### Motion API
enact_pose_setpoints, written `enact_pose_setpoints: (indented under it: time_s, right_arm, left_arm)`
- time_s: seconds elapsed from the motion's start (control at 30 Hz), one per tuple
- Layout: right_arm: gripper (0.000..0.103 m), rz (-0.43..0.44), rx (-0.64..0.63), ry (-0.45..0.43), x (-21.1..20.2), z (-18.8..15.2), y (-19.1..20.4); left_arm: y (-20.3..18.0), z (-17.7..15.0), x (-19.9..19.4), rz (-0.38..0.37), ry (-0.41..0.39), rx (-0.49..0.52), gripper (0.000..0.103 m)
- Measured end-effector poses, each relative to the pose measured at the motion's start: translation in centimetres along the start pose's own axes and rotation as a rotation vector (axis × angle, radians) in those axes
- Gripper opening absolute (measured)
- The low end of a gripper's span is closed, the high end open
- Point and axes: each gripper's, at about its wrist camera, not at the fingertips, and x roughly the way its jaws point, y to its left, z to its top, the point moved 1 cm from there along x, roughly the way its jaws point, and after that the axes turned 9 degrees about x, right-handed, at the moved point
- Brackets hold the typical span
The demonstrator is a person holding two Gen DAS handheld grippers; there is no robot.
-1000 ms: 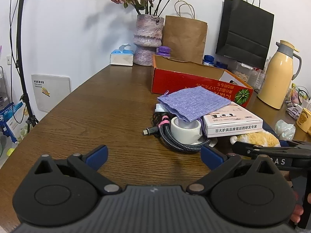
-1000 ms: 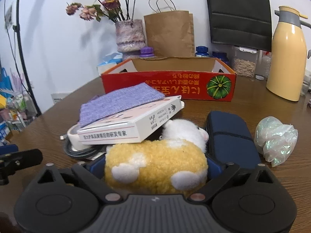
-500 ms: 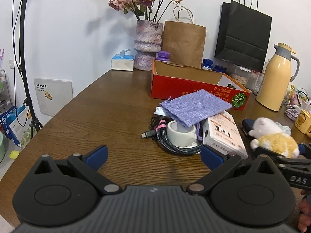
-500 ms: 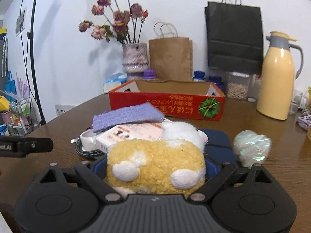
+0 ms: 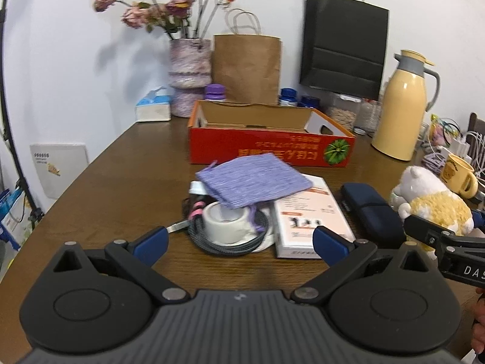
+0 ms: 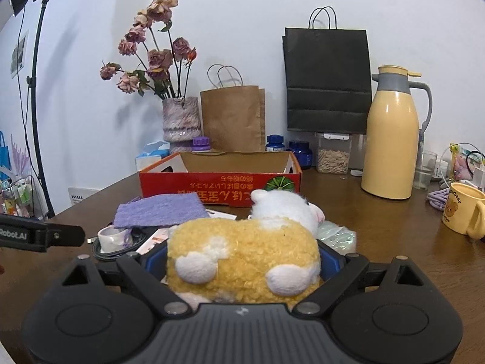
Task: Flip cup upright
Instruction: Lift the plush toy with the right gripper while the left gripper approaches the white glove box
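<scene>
Saw the white cup [image 5: 225, 223] low in the centre of the left wrist view, on the wooden table [image 5: 121, 176], inside a coil of grey braided cable [image 5: 230, 247]. Stood on end, long axis vertical, a round recessed face pointing up; could not tell whether that face was mouth or base. Lay half under a purple cloth [image 5: 254, 182], whose corner draped over its upper right edge. Sat just left of a white book [image 5: 309, 218], which touched the cable coil. Appeared again at lower left of the right wrist view, small and partly hidden behind the cloth.

Found the left gripper [image 5: 239, 239] at the bottom of its own frame with blue pads spread wide and nothing between them, short of the cup and not touching it.

Found the right gripper [image 6: 242, 257] closed on a yellow and white plush toy [image 6: 242, 261], jaws set wide around its body, blue pads pressed in on both flanks, white head pointing away from the camera. Showed up too at the right edge of the left wrist view, toy clear of the table.

Noted a yellow mug [image 6: 460, 209] at the right edge, upright, mouth up, handle to the right, well apart from the white cup. Noted a red cardboard box [image 5: 266, 148] behind the cloth and a dark blue case [image 5: 369, 209] right of the book.
</scene>
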Motion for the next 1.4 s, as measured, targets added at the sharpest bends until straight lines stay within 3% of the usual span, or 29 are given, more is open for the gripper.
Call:
enact_pose_setpoints:
  time_s: [0.37,0.6,1.0,1.4]
  right_arm:
    - [0.093,-0.020,0.003,-0.044,0.6,1.3,-2.8]
    - [0.093,-0.034,-0.003,-0.062,1.8,2.5,-4.7]
    - [0.093,-0.031,0.034,-0.068,4.7,3.6,-7.3]
    - [0.093,-0.019,0.099,-0.043,5.7,2.9,-8.9]
  left_arm:
    - [-4.1,3.0,4.0,-0.067,0.079,0.064,0.103]
    - [-5.8,4.6,7.8,-0.096,0.198,0.061,0.103]
    - [-7.3,6.0,12.4,-0.088,0.326,0.062,0.103]
    - [-8.3,6.3,15.1,-0.070,0.387,0.086,0.103]
